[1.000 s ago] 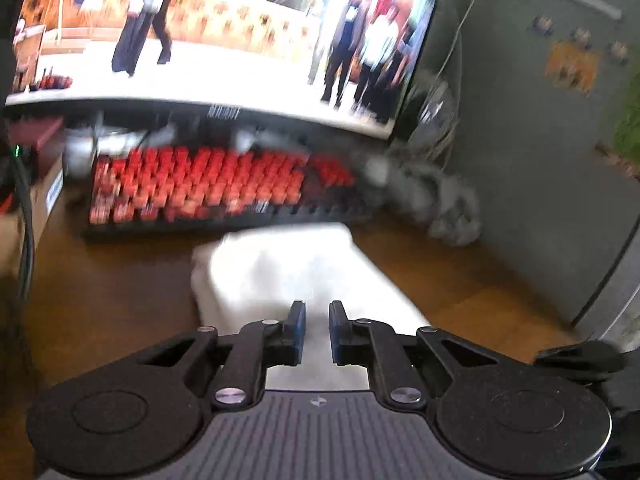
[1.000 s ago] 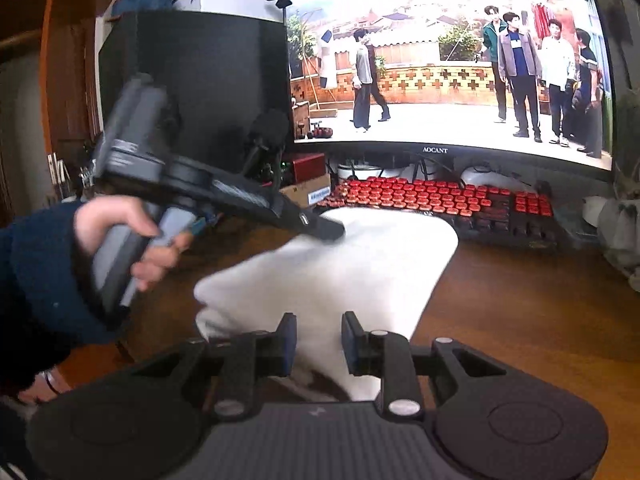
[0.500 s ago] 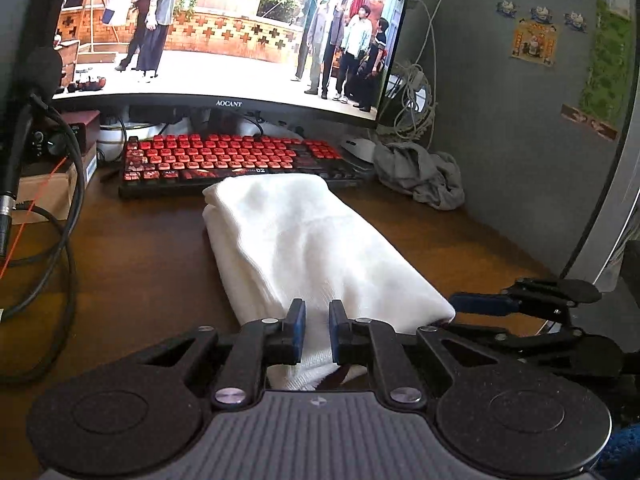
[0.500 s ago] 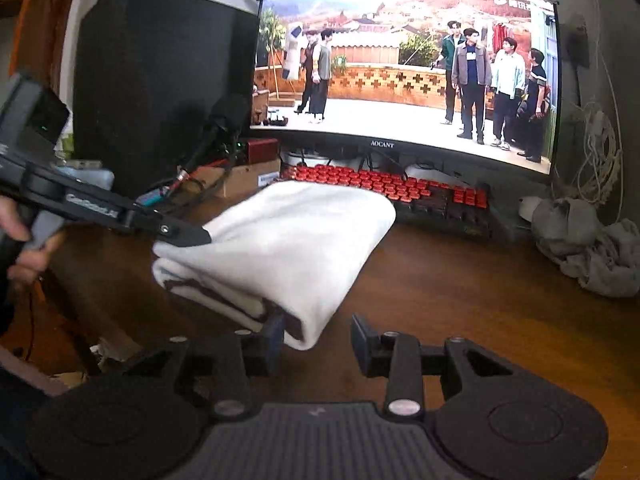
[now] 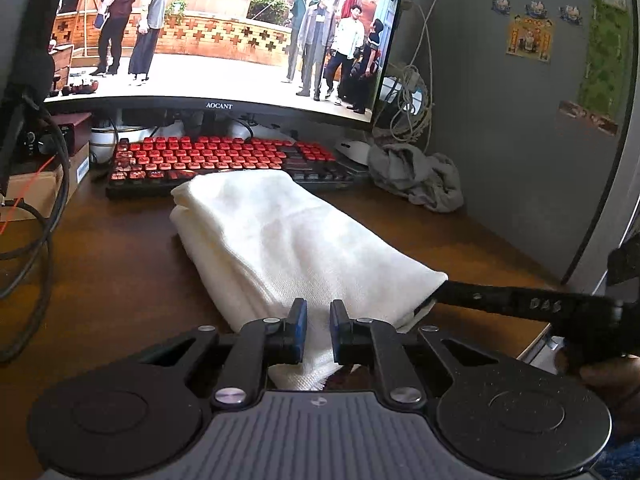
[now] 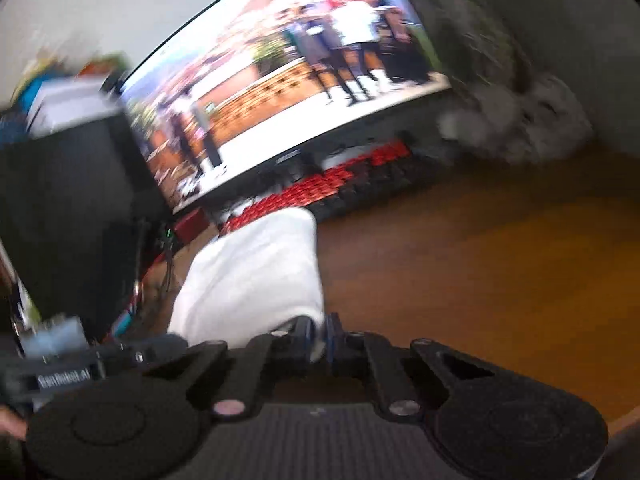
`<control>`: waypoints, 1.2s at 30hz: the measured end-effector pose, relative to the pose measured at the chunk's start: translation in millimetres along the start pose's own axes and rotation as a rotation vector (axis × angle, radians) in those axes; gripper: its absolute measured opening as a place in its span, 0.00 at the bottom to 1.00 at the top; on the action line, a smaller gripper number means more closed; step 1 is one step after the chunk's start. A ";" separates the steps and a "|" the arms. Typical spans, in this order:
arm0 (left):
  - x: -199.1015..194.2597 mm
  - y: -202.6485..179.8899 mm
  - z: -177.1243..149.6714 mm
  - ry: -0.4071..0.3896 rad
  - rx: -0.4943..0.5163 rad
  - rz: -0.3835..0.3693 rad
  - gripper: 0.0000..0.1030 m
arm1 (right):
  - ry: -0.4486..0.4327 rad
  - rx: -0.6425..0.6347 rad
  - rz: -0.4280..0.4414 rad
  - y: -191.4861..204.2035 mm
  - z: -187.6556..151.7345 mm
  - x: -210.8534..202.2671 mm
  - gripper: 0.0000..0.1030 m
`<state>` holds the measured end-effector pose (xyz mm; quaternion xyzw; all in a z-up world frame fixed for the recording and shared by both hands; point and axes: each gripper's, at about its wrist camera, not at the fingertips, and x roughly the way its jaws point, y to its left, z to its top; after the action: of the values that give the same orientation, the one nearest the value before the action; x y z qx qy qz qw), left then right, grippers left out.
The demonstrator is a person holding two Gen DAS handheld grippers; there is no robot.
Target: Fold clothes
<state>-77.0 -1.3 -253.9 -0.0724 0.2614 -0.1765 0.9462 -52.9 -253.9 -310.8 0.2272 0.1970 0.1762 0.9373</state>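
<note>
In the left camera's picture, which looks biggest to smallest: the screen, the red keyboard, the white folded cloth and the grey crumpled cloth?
1. Screen.
2. White folded cloth, though its nearness to the camera inflates it.
3. Red keyboard, partly hidden behind that cloth.
4. Grey crumpled cloth, clearly smallest.

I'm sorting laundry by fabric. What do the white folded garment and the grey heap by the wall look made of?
White folded garment: seemingly a soft knit, matte, with a fine ribbed weave at its near edge. Grey heap: limp, crumpled cloth, perhaps jersey; too far to tell.

The folded cloth was cream-white, the desk brown; the keyboard — red keys, black frame.
</note>
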 end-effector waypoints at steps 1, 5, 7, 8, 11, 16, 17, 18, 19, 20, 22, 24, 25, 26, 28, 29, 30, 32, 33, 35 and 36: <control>-0.2 1.1 -0.1 -0.001 -0.008 0.000 0.12 | -0.019 -0.014 -0.045 -3.2 0.4 -4.1 0.00; -0.9 7.9 0.2 -0.001 -0.045 -0.025 0.12 | -0.017 -0.018 0.011 -13.9 7.8 -15.5 0.00; -0.7 8.7 1.0 0.004 -0.057 -0.030 0.12 | -0.010 -0.147 0.011 0.6 4.7 -15.1 0.06; -0.5 8.9 1.6 0.007 -0.061 -0.032 0.12 | -0.008 -0.206 0.024 7.8 2.0 -14.4 0.06; -1.5 8.0 0.8 0.005 -0.059 -0.033 0.12 | 0.013 -0.308 0.035 23.1 -4.0 -5.3 0.24; -2.0 5.7 0.3 0.004 -0.052 -0.026 0.12 | 0.033 -0.360 0.030 32.3 -5.0 9.9 0.28; -2.0 5.5 0.3 0.004 -0.052 -0.026 0.12 | 0.032 -0.359 0.023 33.2 -4.0 11.4 0.28; -2.0 6.5 0.3 0.004 -0.058 -0.029 0.12 | 0.031 -0.353 0.025 33.4 -3.0 11.8 0.28; -2.0 7.5 0.2 0.003 -0.064 -0.032 0.12 | 0.029 -0.344 0.032 32.9 -1.9 12.6 0.28; -2.0 8.5 0.1 0.002 -0.070 -0.035 0.12 | 0.028 -0.337 0.040 32.5 -0.8 13.2 0.27; -2.1 9.8 0.0 0.002 -0.076 -0.042 0.12 | 0.031 -0.335 0.056 33.6 -0.1 16.6 0.15; -2.1 10.3 -0.2 0.002 -0.078 -0.045 0.12 | 0.036 -0.348 0.059 37.9 -1.3 18.8 0.10; -1.9 10.1 0.4 0.004 -0.077 -0.045 0.12 | 0.036 -0.360 0.054 40.9 -2.7 18.6 0.09; -1.7 10.0 0.9 0.006 -0.075 -0.044 0.12 | 0.039 -0.360 0.053 41.7 -2.9 18.5 0.09; -1.4 10.1 1.2 0.006 -0.077 -0.046 0.12 | 0.047 -0.354 0.053 42.1 -2.9 18.1 0.08; -1.3 10.3 1.0 0.005 -0.080 -0.047 0.12 | 0.051 -0.351 0.053 42.4 -2.9 17.9 0.08; -1.3 10.5 0.8 0.005 -0.083 -0.048 0.12 | 0.055 -0.341 0.056 41.7 -2.2 17.4 0.08; -1.2 10.9 0.4 0.003 -0.088 -0.051 0.12 | 0.061 -0.336 0.059 41.0 -0.8 15.9 0.08; -1.4 11.3 0.4 0.003 -0.089 -0.052 0.12 | 0.063 -0.338 0.061 40.9 -1.1 15.2 0.08; -1.8 12.1 0.6 0.004 -0.091 -0.054 0.12 | 0.069 -0.333 0.069 41.1 -1.3 13.3 0.08; -1.9 12.8 0.9 0.005 -0.091 -0.056 0.12 | 0.072 -0.330 0.073 41.2 -1.4 12.2 0.08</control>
<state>-74.2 11.3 -255.3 -0.1220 0.2696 -0.1909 0.9359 -52.9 -213.8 -295.1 0.0707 0.1903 0.2484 0.9471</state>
